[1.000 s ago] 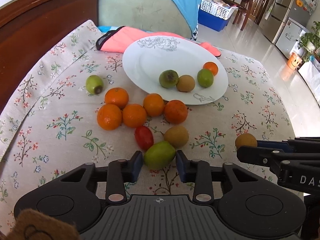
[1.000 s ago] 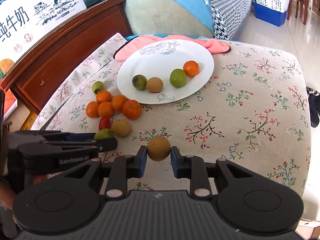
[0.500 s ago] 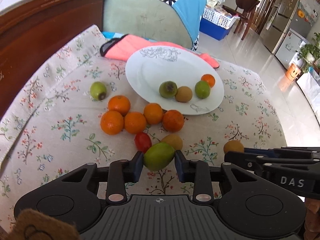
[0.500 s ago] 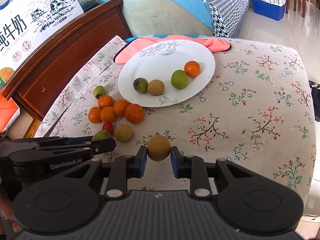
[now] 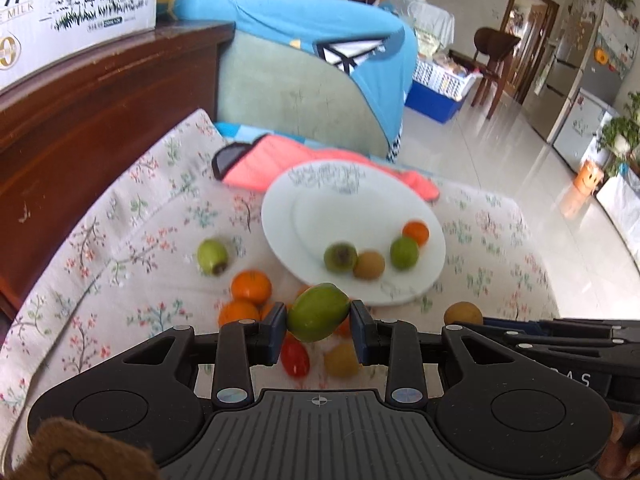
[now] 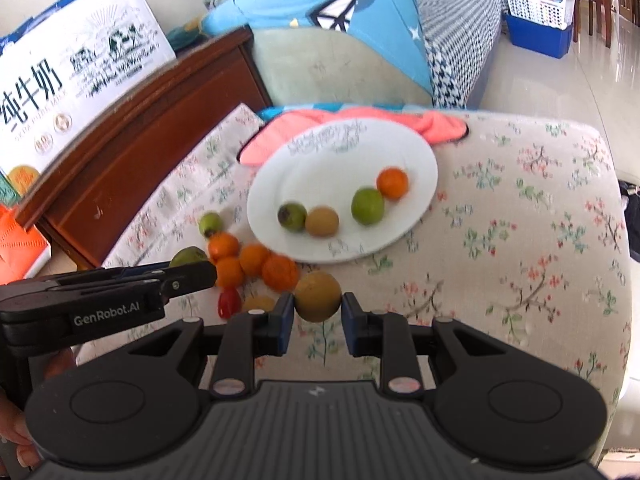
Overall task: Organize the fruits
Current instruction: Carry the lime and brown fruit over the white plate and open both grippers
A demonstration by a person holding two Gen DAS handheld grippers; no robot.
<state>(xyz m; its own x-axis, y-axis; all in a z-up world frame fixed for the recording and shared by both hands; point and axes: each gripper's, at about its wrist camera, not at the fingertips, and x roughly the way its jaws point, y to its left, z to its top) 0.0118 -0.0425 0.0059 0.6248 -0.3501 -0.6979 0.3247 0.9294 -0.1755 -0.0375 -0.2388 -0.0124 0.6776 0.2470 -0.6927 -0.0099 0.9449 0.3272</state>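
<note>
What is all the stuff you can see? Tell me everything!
Plate: one, white, on the flowery cloth.
Fruit on the plate: four; orange, two green, one brown.
Oranges: a cluster, on the cloth before the plate.
Small green fruit: one, left of the plate.
Red fruit: one, near the oranges.
Pink cloth: one, behind the plate.
Milk box: one, white, on the wooden ledge.
Left gripper: shut on a green fruit.
Right gripper: shut on a brown fruit.
</note>
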